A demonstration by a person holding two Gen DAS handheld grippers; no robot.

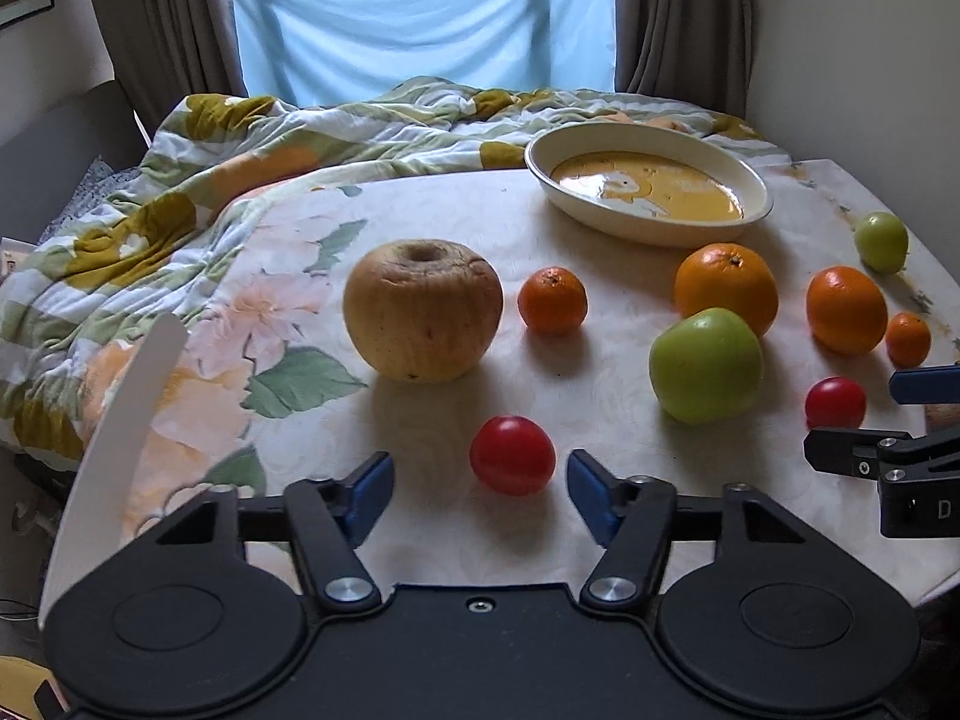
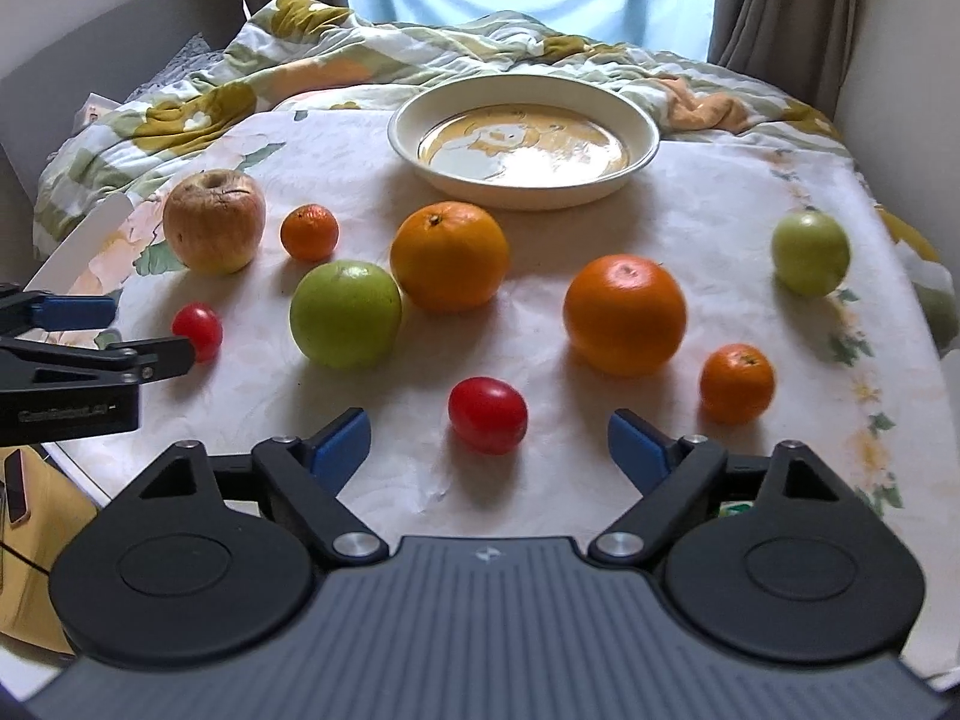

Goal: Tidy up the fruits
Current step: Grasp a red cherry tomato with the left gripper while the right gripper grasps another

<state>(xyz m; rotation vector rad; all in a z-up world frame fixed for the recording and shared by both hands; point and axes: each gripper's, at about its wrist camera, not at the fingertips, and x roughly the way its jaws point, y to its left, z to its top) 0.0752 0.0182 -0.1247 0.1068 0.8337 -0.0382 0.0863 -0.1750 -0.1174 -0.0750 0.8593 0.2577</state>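
A red tomato lies on the floral cloth between the blue pads of my left gripper, which is open and does not touch it. A second red tomato sits between the wide-open fingers of my right gripper, also untouched. Further back are a wrinkled yellow apple, a small mandarin, a large orange, a green apple, another orange, a mandarin and a small green fruit. The cream bowl at the back holds nothing.
The table carries a pale floral cloth and is rounded at its near edge. A rumpled flowered quilt lies behind and to the left, with curtains and a blue sheet at the window. A white curved strip stands at the left edge.
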